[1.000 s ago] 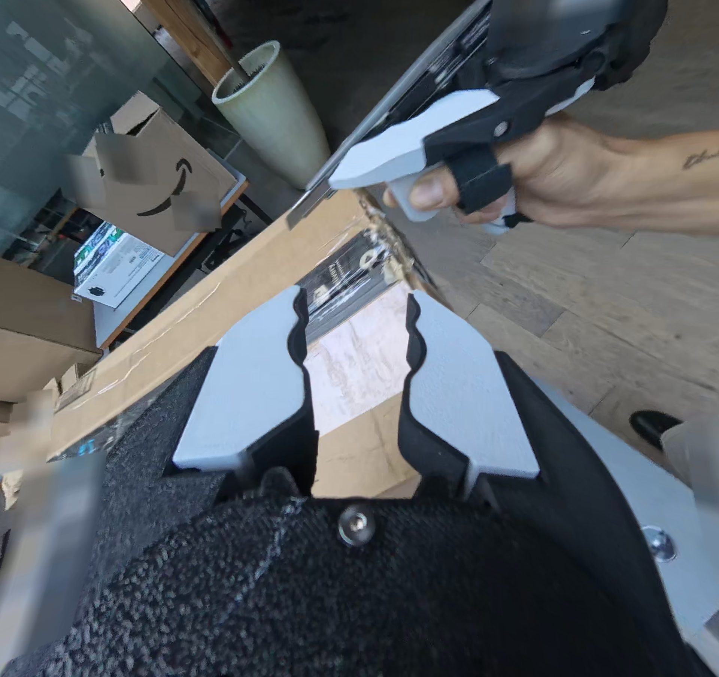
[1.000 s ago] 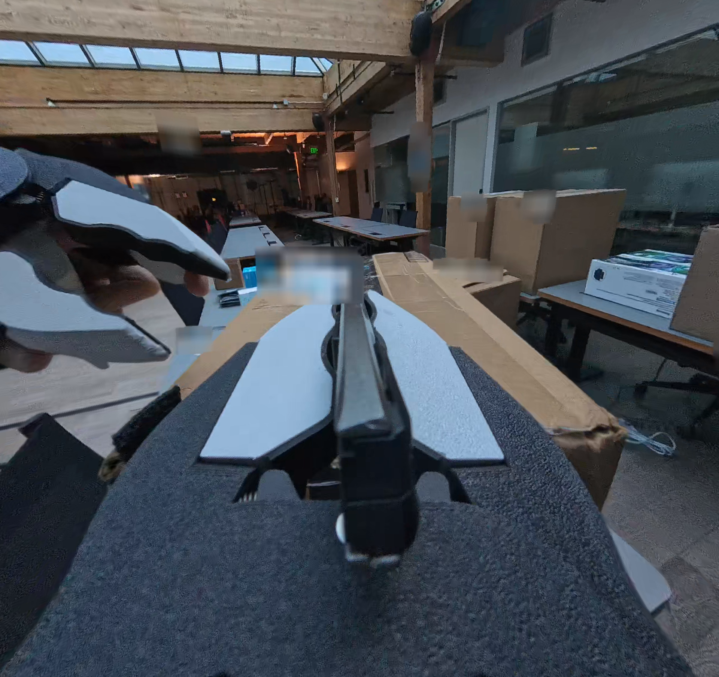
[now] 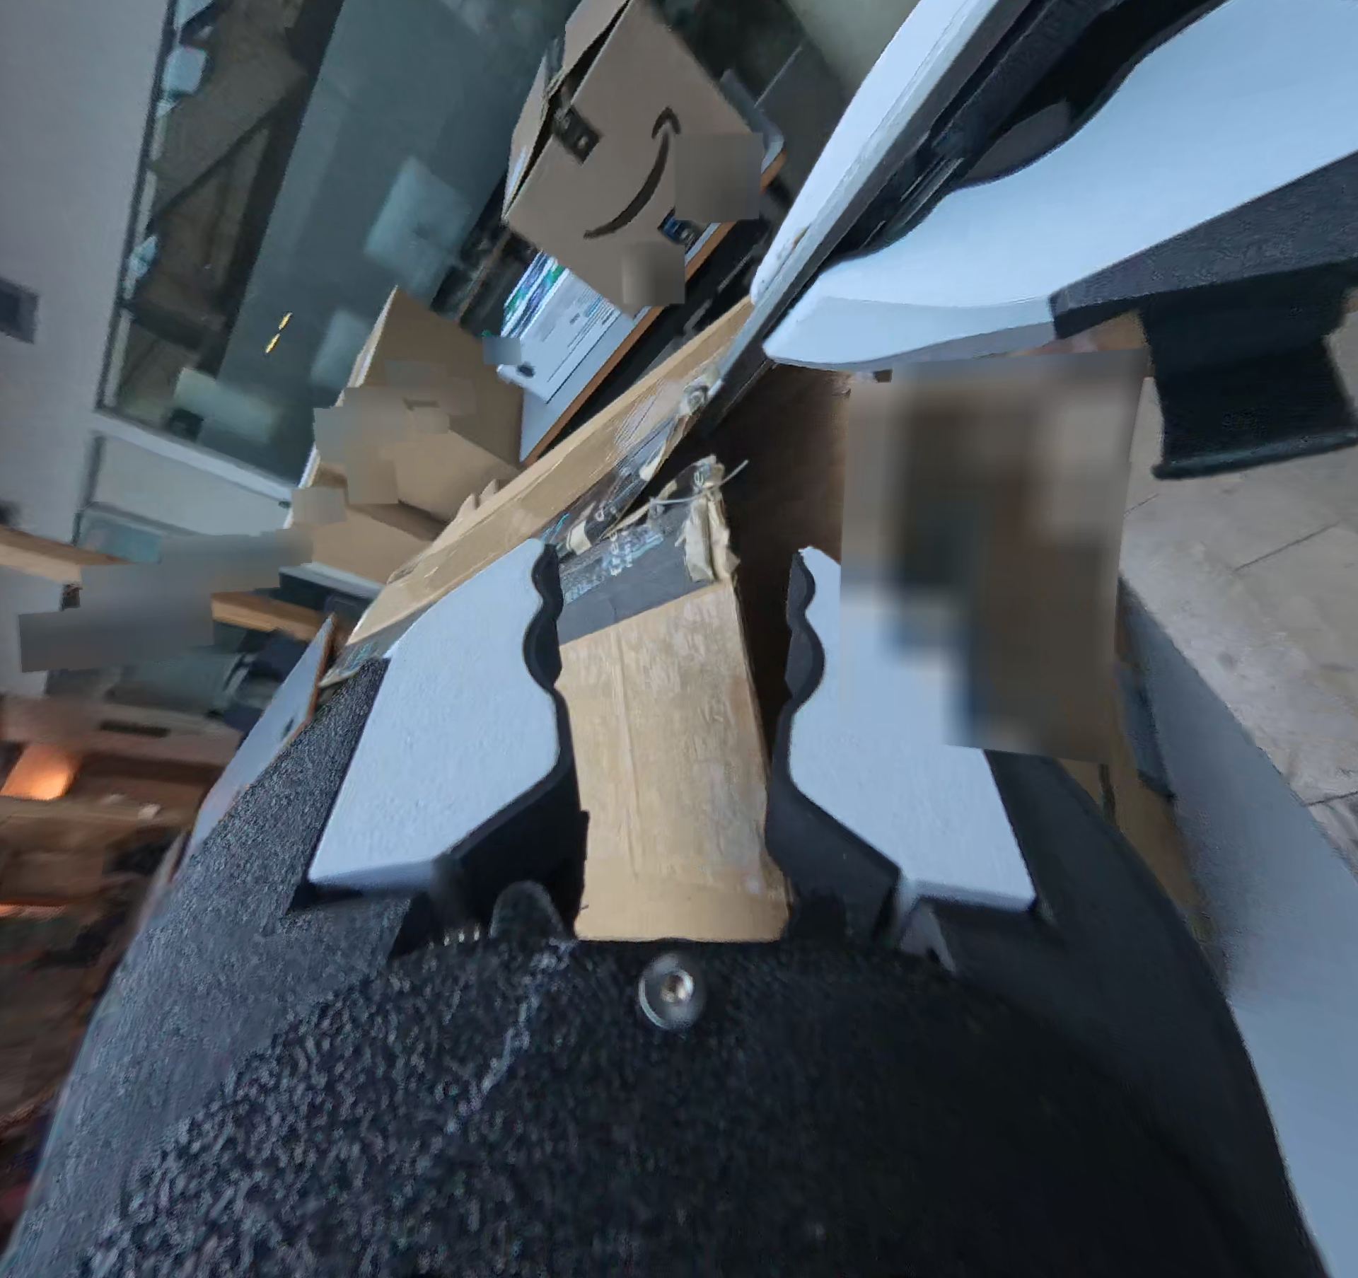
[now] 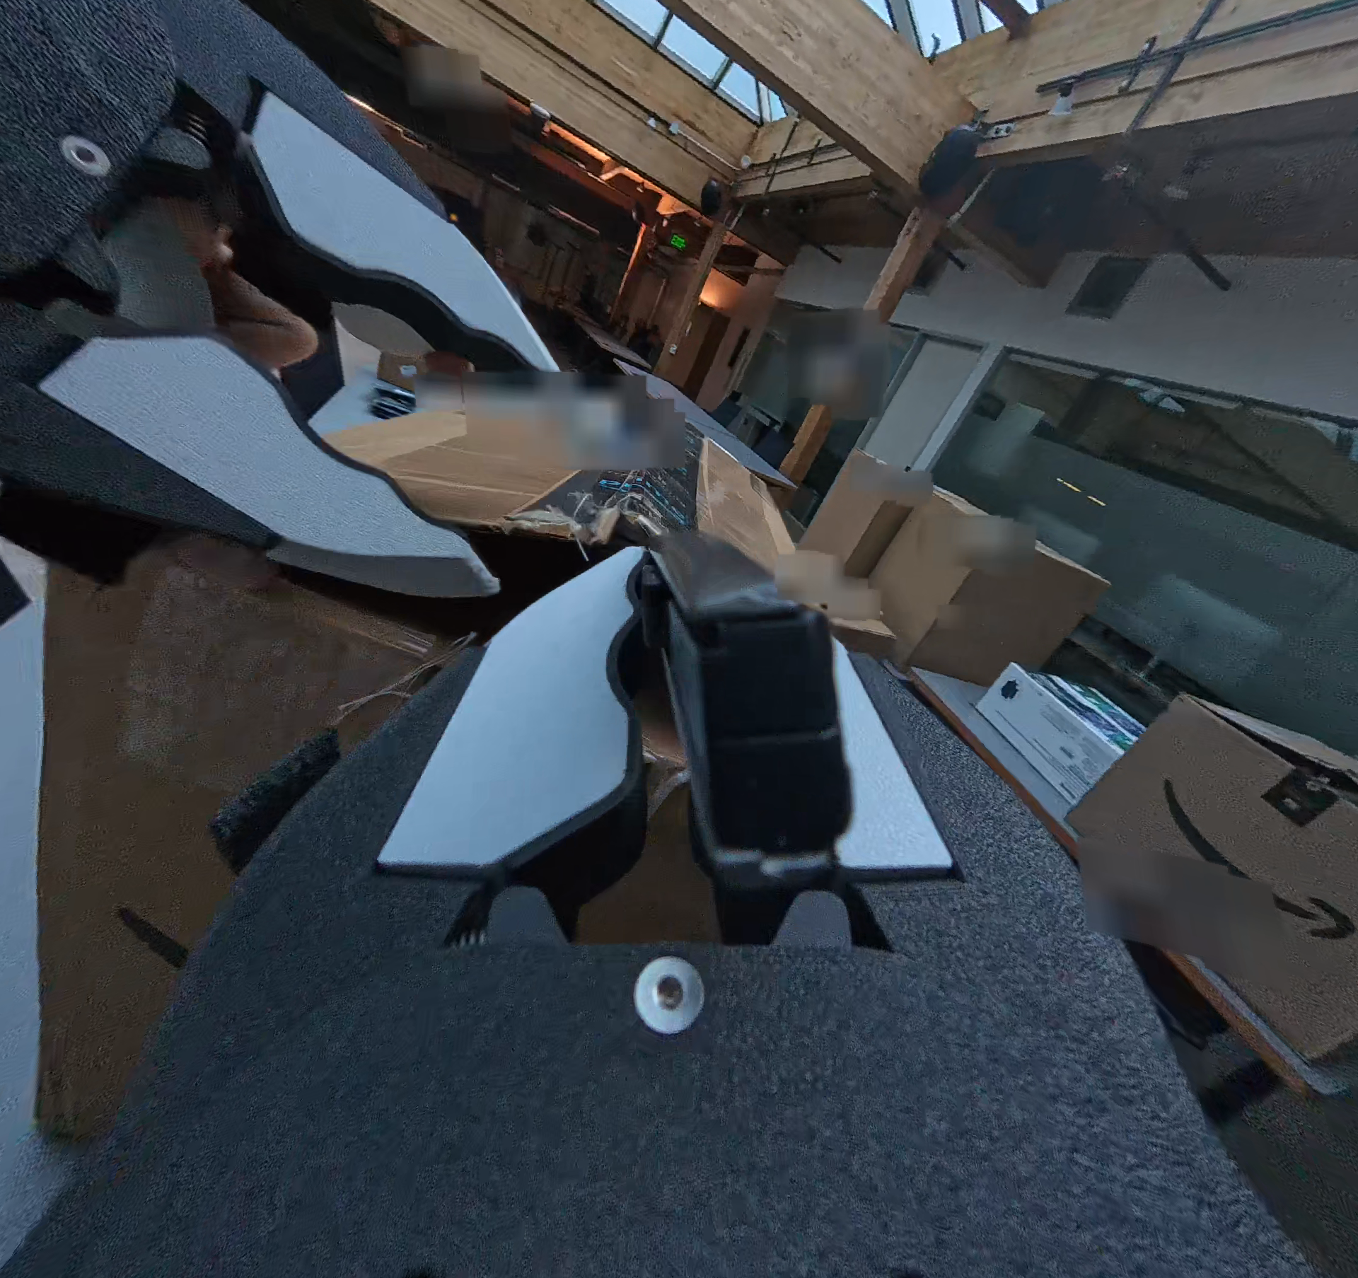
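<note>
Over the near end of the long cardboard box: left gripper, jaws wide apart, nothing between them but bare cardboard below. Contact with the box cannot be told. Gap much as it was a second ago.

Changed since then: left wrist view now rolled hard to one side and closer in. Torn tape and frayed fibres at the box's far corner sit just beyond the fingertips. The person's hand, plain a second ago, is out of view now.

Right gripper remains clamped on the black utility knife, which lies lengthwise between the fingers. Its view has pitched up toward the timber beams and skylight. From the left view, the knife now slants down from the upper right, its tip at or just beside the torn corner; touching or not is unclear. A second ago it hung higher.

The two grippers are nearer each other: the left one now fills the right view's left side, above the box top.

Far off: smile-printed carton, white carton on a desk.
</note>
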Motion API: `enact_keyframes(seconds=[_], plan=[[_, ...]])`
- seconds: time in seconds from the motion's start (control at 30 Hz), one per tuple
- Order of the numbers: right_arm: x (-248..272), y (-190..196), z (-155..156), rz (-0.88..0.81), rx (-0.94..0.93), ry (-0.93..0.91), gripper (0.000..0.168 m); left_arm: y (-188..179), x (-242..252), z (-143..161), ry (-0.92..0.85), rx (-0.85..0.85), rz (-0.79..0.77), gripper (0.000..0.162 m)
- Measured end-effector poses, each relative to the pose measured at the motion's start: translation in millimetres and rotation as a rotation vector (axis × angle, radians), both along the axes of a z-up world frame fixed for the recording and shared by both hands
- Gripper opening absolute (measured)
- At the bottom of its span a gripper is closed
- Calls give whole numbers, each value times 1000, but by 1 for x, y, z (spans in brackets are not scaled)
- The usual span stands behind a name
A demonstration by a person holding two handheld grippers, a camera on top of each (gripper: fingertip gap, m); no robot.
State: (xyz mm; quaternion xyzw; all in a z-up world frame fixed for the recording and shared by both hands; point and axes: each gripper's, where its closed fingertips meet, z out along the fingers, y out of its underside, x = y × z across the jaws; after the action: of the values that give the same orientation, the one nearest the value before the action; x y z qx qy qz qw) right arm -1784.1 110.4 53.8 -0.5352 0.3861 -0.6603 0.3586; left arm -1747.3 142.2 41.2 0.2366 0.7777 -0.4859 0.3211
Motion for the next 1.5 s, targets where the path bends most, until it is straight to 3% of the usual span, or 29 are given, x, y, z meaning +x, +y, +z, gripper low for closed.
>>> enact_keyframes(seconds=[0.13,0.2,0.33,0.4,0.6,0.73,0.8,0.9,1.03,1.2,1.33,1.5], plan=[[0,-3,-1,123,36,-36,8,-14,27,-16,-248,103,270,57],[0,-2,-2,146,20,-19,7,-14,39,-10,-339,66,361,36],[0,0,-2,212,16,-1,6,-5,46,3,-381,26,462,19],[0,1,-3,247,21,21,6,-5,47,1,-414,49,476,6],[-6,-1,0,449,100,76,6,-5,48,2,-272,69,413,6],[-23,-2,26,659,104,102,6,-5,49,5,-221,82,390,5],[-20,-12,40,711,4,168,6,-5,50,5,-256,70,395,5],[-11,-10,48,975,-232,283,6,-6,49,3,-295,64,393,5],[28,-12,51,1339,-282,564,7,-7,48,2,-374,66,408,5],[67,-13,35,1713,-457,725,7,-6,50,-1,-267,71,465,5],[78,-10,20,2022,-672,713,7,-1,52,-7,-213,89,589,4],[75,1,15,2297,-867,479,7,4,53,-9,-174,166,799,4]])
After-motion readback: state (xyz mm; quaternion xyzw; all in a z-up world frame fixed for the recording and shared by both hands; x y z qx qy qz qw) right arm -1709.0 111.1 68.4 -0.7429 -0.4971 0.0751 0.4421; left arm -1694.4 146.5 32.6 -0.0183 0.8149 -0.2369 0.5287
